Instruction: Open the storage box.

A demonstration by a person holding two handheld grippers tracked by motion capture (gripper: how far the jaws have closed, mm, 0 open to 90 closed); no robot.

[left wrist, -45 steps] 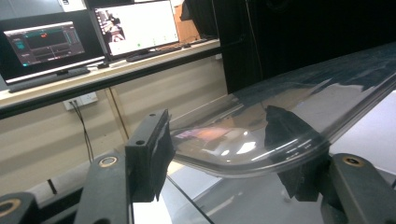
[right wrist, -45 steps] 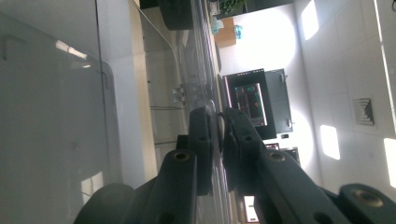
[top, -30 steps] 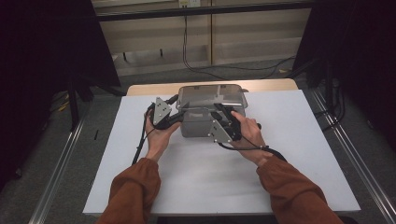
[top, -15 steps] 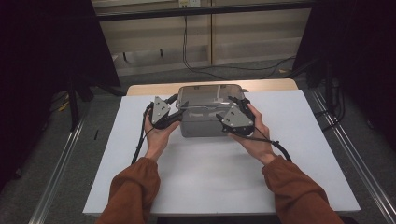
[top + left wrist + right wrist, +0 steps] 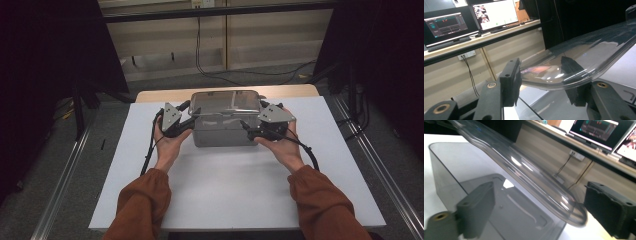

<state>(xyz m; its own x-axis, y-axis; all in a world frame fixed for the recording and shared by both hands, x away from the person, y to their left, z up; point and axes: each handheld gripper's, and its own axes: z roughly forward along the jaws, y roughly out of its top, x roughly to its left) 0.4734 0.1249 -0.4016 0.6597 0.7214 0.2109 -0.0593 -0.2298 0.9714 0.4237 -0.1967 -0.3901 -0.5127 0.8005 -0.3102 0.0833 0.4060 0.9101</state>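
1. Leftmost in the high view, beyond the white table point(image 5: 200, 200), a dark curtain hangs over grey floor, and a metal rail point(image 5: 65, 195) runs along the table's left side.
2. Next, the person's left forearm in a rust-brown sleeve point(image 5: 142, 210) reaches up from the bottom edge, and the left hand point(image 5: 169, 145) holds the left gripper point(image 5: 186, 122) against the left end of the box.
3. From the left gripper view, the left gripper point(image 5: 541, 77) has its two black jaws on either side of the clear lid's rim point(image 5: 564, 77); one pad sits on the near side and the other shows through the plastic on the far side, pinching the lid's edge.
4. At the middle, the smoky grey plastic box point(image 5: 222, 131) stands on the table toward its far edge, and its clear lid point(image 5: 227, 102) is raised and tilted above the body, as both gripper views show.
5. To the right, the right hand point(image 5: 282, 147) holds the right gripper point(image 5: 249, 129) at the box's right end.
6. Seen from the right gripper view, the right gripper point(image 5: 534, 212) has just been opening; its jaws stand spread wide, with the lid's rounded corner point(image 5: 571, 212) between them and clear of both pads.
7. Rightmost, the right sleeve point(image 5: 327, 205) comes in from the bottom edge, with a cable trailing from that gripper.
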